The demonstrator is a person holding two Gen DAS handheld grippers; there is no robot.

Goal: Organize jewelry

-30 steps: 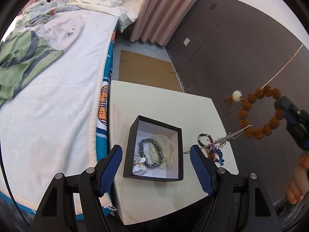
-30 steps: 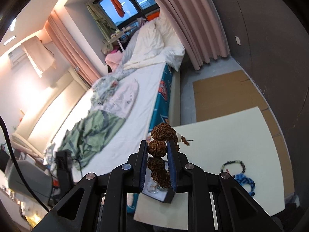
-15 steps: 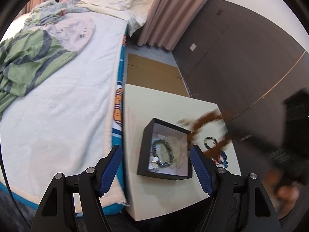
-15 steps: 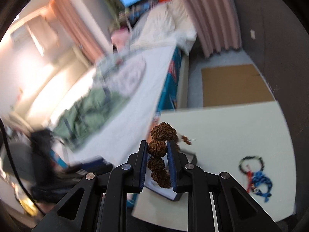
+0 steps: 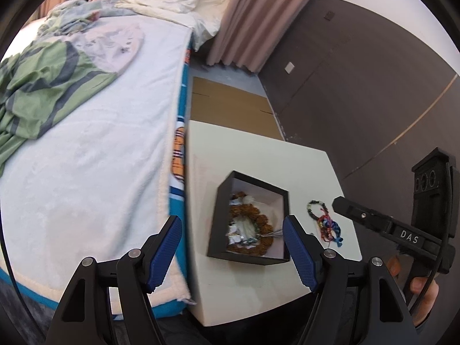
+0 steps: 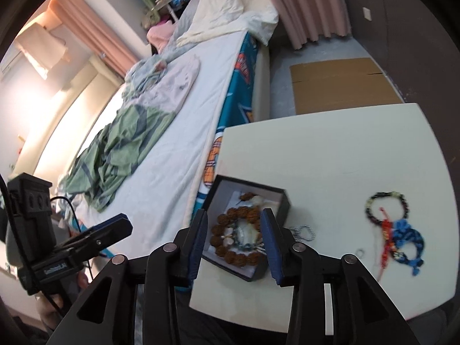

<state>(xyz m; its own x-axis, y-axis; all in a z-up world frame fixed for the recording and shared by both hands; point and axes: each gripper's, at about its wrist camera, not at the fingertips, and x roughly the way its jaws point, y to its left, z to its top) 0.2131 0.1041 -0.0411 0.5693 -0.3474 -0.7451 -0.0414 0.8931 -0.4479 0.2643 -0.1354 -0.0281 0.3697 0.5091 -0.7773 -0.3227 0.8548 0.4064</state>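
The bracelet of large knobbly brown seed beads [image 6: 230, 240] lies in a ring inside the black square box with a pale lining [image 6: 283, 199], on top of a smaller blue-green beaded bracelet [image 6: 247, 245]. The box sits on the cream white table [image 6: 330, 149] near its edge by the bed [image 6: 172, 132]. My right gripper [image 6: 233, 243] hangs just above the box, its blue-padded jaws opening and nothing pressed between them. To the right, apart from the box, a dark beaded bracelet [image 6: 386, 205] and a tangle of red and blue cord bracelets [image 6: 402, 241] lie on the table. My left gripper [image 5: 232, 251] hovers with jaws spread wide and empty.
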